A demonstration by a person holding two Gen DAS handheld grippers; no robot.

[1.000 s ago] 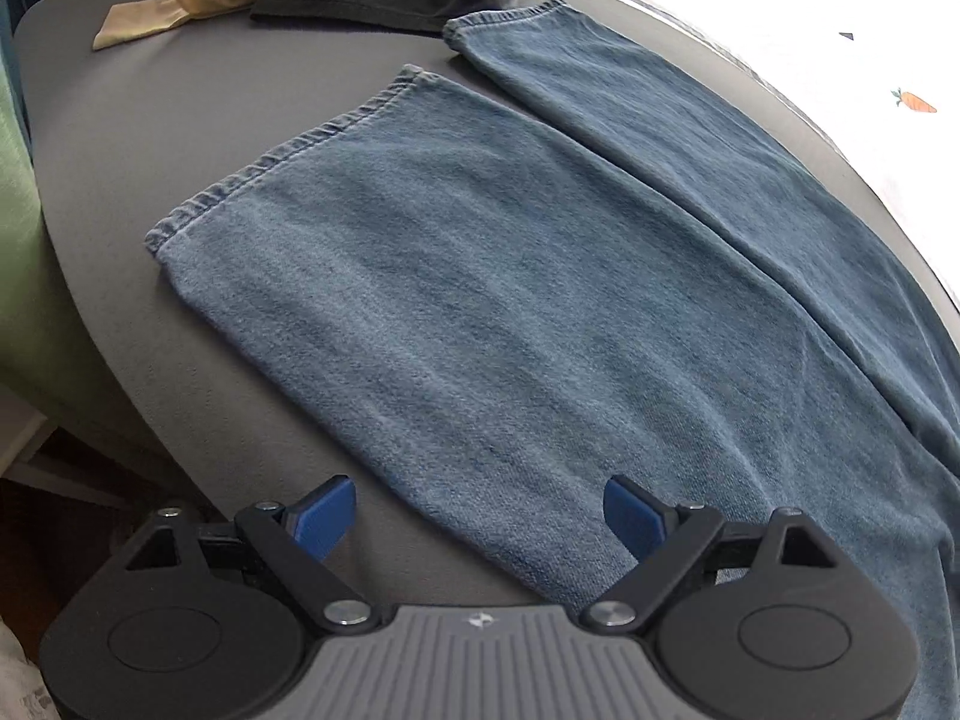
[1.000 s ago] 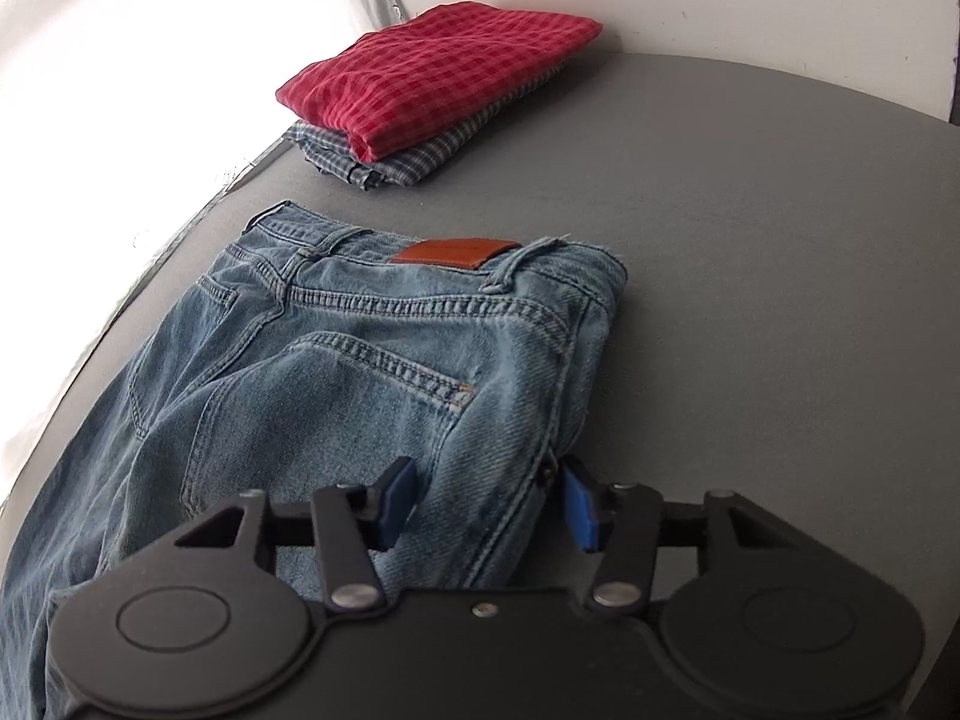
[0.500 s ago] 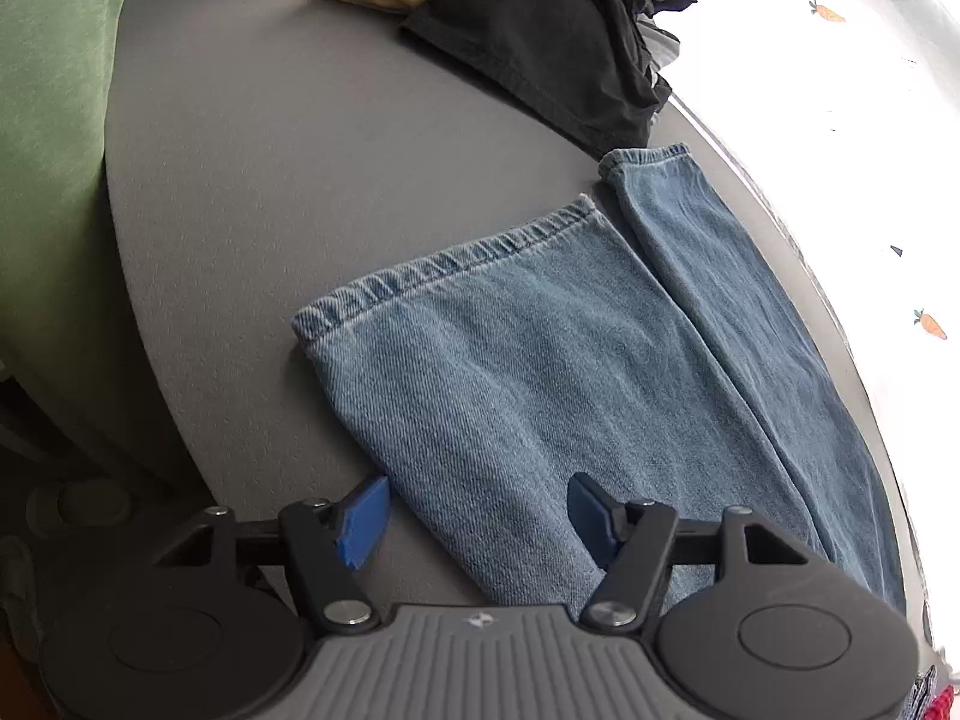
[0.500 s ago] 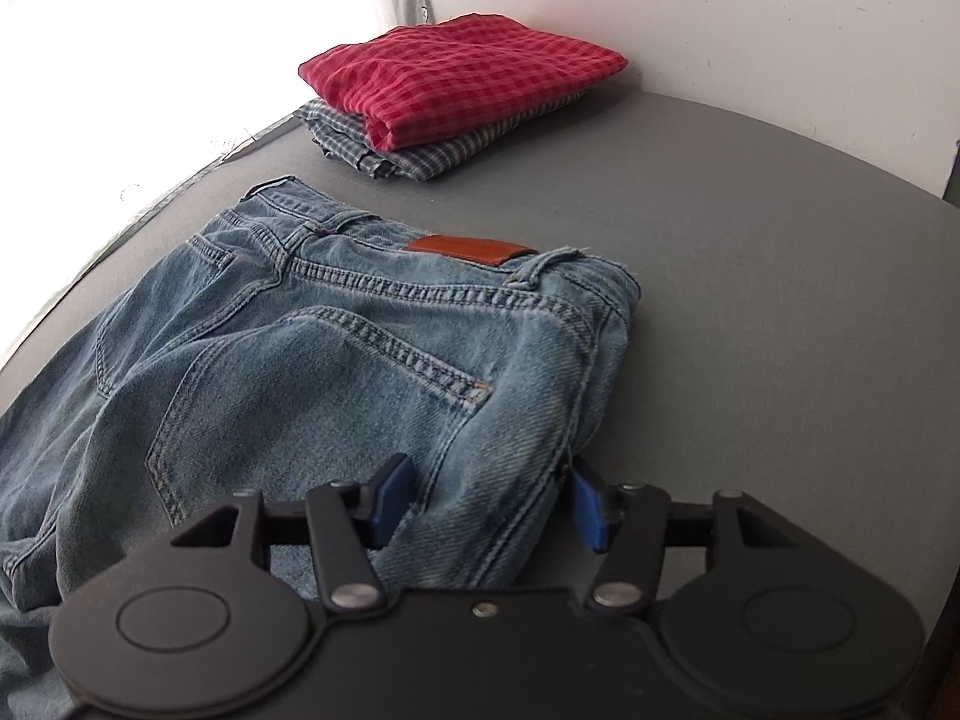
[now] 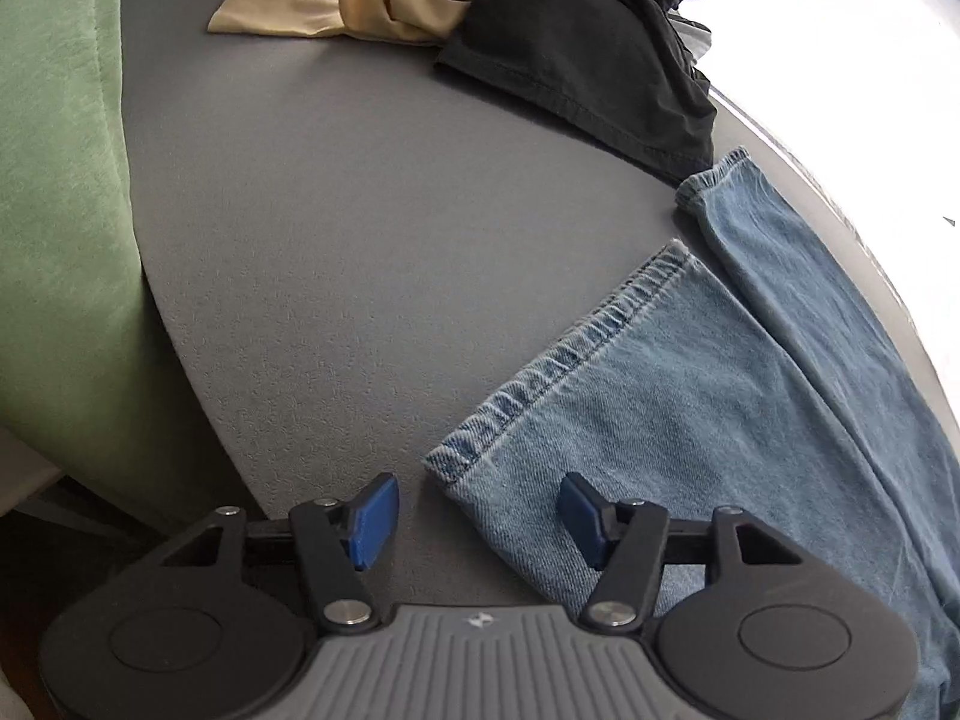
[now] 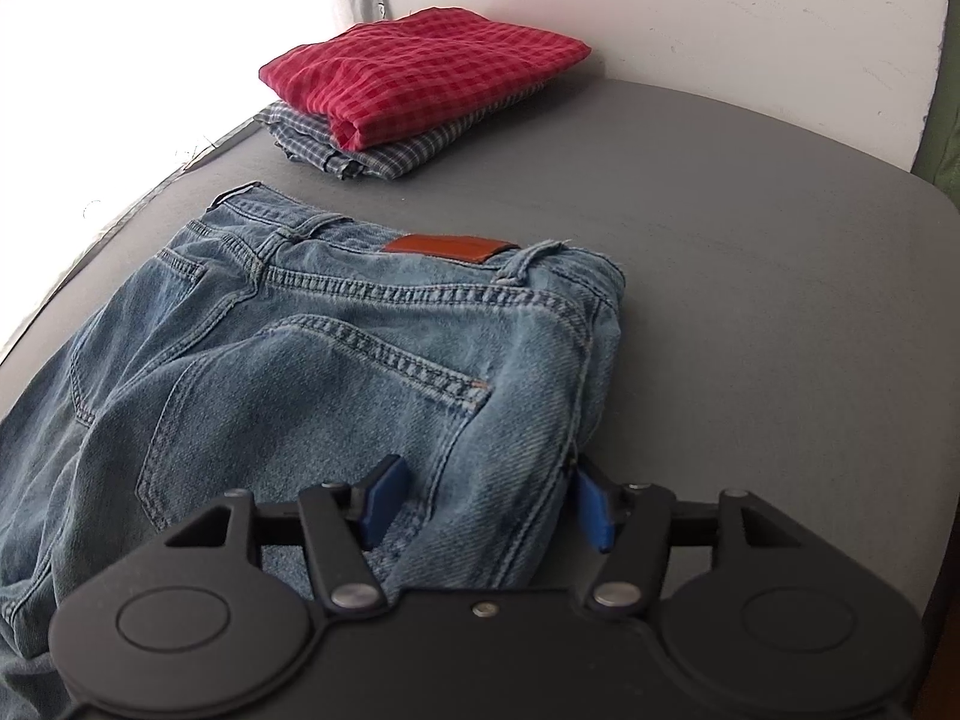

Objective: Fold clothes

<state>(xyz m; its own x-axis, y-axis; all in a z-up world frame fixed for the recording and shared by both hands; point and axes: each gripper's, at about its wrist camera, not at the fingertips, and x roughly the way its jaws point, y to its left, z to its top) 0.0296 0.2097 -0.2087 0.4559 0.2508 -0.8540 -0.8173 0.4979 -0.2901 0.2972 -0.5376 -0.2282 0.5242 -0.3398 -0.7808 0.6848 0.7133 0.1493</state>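
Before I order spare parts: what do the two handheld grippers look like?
The left gripper has a black frame with two round discs, a ribbed grey centre plate bearing a small white mark, silver screws, and blue-padded fingers. The right gripper matches it, but its centre plate is plain black.

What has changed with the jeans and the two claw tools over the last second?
The left gripper has slid along the jeans leg to its hem corner, which now lies between its opening jaws, not yet pinched. The right gripper stayed at the jeans' waist side, its jaws opening slightly around the folded edge. The jeans, the red checked shirt and the black garment haven't moved.
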